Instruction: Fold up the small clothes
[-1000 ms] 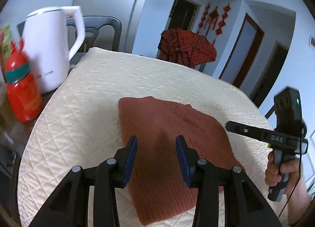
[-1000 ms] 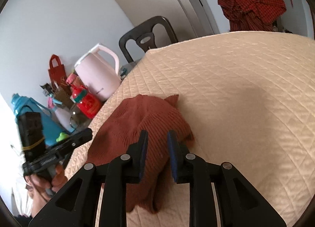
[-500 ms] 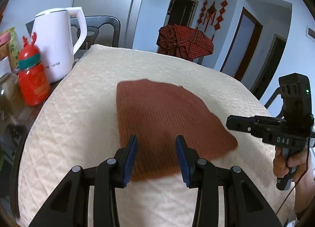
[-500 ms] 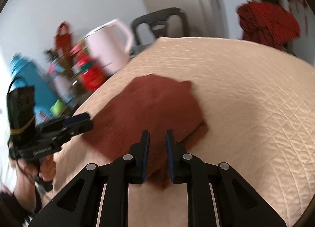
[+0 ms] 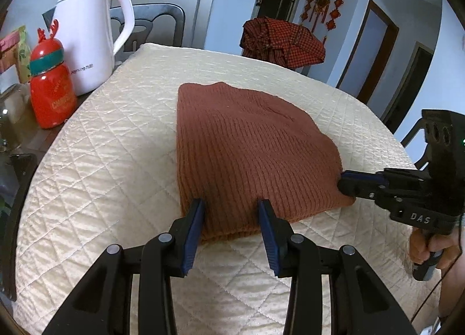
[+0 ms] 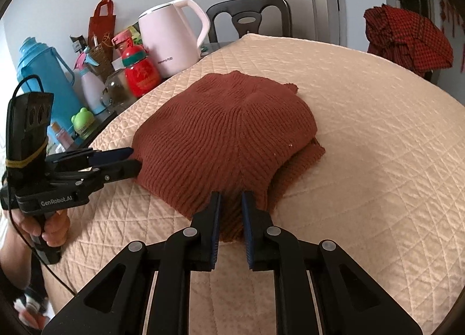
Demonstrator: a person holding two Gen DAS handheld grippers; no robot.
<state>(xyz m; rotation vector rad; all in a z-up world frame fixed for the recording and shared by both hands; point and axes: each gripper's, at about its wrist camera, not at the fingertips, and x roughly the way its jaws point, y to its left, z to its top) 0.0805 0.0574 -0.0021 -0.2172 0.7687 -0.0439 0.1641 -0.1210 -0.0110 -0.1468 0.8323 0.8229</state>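
Two grippers meet a rust knit garment (image 5: 247, 146) folded on the quilted table cover (image 5: 110, 160), its ribs running away from them: left gripper (image 5: 231, 213) loosely straddling the near edge, right gripper (image 6: 231, 204), just closing, pinching a corner.

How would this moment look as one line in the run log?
step: fold | garment: brown knit, folded on quilt | left gripper: open, astride near edge | right gripper: has just been closing, near edge between fingers

Soft even daylight, sharp focus, faint shadows, strong fisheye bending, dark vignetted corners
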